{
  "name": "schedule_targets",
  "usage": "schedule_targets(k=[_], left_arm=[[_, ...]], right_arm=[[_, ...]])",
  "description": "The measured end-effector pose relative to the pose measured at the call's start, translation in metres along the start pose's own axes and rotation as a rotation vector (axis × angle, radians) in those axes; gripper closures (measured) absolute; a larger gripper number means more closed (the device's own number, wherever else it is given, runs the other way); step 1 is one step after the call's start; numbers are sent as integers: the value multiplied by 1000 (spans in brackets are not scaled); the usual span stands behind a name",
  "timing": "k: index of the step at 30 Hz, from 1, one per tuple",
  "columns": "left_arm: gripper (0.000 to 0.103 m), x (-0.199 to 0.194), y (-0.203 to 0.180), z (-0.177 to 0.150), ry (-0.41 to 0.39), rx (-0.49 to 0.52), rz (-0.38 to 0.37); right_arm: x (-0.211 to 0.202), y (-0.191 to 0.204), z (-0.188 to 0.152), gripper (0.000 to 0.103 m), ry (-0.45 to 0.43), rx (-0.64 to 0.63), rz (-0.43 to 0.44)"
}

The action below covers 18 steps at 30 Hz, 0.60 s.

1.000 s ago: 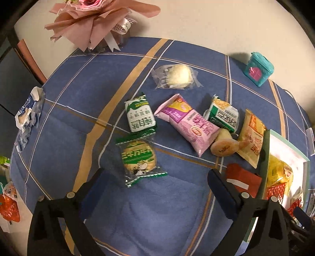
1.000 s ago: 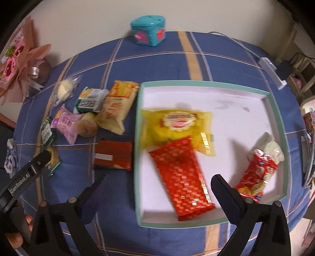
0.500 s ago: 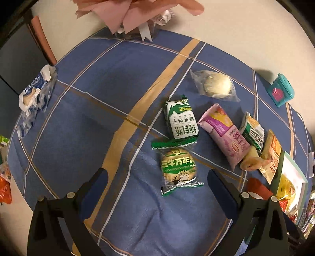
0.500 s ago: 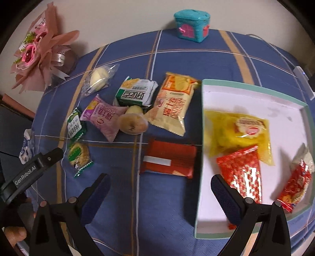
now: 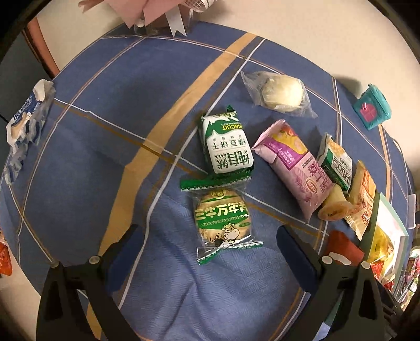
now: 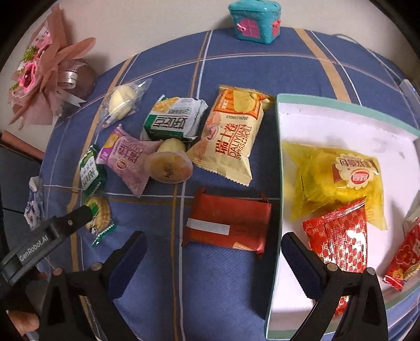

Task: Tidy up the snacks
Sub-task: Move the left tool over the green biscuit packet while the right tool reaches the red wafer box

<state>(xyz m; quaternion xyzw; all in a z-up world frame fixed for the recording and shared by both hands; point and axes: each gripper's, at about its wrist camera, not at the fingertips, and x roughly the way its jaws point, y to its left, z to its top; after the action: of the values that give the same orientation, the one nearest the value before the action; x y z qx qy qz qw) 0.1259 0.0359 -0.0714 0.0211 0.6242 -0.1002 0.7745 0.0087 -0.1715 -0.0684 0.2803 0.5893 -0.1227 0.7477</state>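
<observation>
Several wrapped snacks lie on a blue checked tablecloth. My left gripper is open and empty, its jaws either side of a round green biscuit pack, just above it. A green-white biscuit pack and a pink roll pack lie beyond. My right gripper is open and empty over a red-brown bar pack. A white box with a teal rim at the right holds a yellow pack and red packs.
A yellow Swiss roll pack, a green-white pack, a round cake and a clear-wrapped bun lie mid-table. A teal toy house and a pink bouquet stand at the back. A blue-white wrapper lies at the left edge.
My left gripper has moved in over the round green biscuit pack. My right gripper has swung left from over the box to over the red-brown bar pack. Both stayed open.
</observation>
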Motion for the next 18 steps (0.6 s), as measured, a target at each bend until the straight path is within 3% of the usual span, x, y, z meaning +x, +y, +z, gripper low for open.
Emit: schedule_targets(k=[11, 18], left_arm=[[2, 6, 5, 3, 11, -16, -22], [2, 9, 1, 4, 18, -11, -30]], right_arm=[[-11, -16, 5, 0, -29, 51, 71], [-15, -2, 2, 0, -29, 4, 103]])
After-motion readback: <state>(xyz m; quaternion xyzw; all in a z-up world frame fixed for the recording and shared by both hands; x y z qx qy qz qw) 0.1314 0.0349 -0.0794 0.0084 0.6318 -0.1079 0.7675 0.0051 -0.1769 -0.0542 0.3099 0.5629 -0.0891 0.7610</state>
